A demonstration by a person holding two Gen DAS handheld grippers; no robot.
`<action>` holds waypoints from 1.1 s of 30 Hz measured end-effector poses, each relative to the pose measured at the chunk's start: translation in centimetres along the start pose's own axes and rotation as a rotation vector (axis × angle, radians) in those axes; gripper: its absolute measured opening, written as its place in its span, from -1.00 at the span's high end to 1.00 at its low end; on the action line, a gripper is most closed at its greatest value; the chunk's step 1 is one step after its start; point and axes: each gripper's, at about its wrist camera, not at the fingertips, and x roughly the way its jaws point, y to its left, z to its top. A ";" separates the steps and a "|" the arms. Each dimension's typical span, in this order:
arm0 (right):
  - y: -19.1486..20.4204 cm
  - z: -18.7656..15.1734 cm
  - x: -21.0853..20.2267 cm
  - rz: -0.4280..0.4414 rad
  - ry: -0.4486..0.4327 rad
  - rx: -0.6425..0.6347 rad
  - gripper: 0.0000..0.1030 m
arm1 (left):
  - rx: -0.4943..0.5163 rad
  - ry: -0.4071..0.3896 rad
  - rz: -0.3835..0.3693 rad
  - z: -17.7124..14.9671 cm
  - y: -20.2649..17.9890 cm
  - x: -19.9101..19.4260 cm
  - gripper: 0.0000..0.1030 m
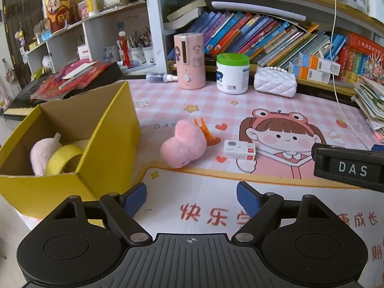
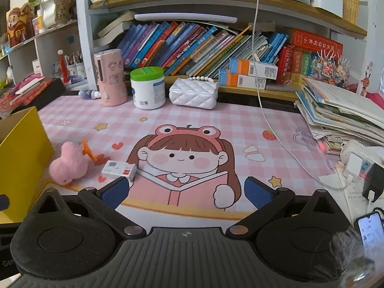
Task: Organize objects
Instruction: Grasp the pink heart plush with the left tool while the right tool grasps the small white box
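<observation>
left wrist view: left gripper (image 1: 191,198) low centre of frame, jaws spread, nothing between the blue pads (image 1: 135,198); it hangs over the mat (image 1: 216,110). yellow box (image 1: 72,148) at left, open top; inside it a pale plush (image 1: 44,154) and a tape roll (image 1: 63,160), touching each other. pink plush (image 1: 183,145) lies on the mat at centre, just right of the box, apart from it. orange clip (image 1: 206,132) touches the plush's upper right side. small white box (image 1: 239,150) just right of the plush, flat on the mat. a black part marked "das" (image 1: 350,168) enters from the right edge.

right wrist view: right gripper (image 2: 186,193) low centre, jaws released, empty; blue pads (image 2: 115,192) above the mat's girl drawing. pink plush (image 2: 68,165) at left, orange clip (image 2: 88,154) against it, white box (image 2: 119,168) just right of it and near the left pad. yellow box (image 2: 24,158) at the left edge. phone (image 2: 370,231), screen lit, lower right.
</observation>
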 end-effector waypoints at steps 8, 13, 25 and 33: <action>-1.0 0.3 2.0 0.006 0.032 -0.001 -1.00 | -0.037 -0.005 0.043 2.5 -0.8 4.3 -0.63; -0.7 0.1 2.6 0.033 0.049 -0.035 -1.00 | -0.069 -0.004 0.104 4.3 -0.6 8.3 -0.63; -0.7 -0.2 3.2 0.076 0.077 -0.073 -0.99 | 0.064 0.101 0.165 4.3 -1.0 14.6 -0.59; 0.0 -0.1 4.2 0.125 0.089 -0.089 -0.98 | 0.069 0.087 0.117 4.3 -0.2 12.8 -0.22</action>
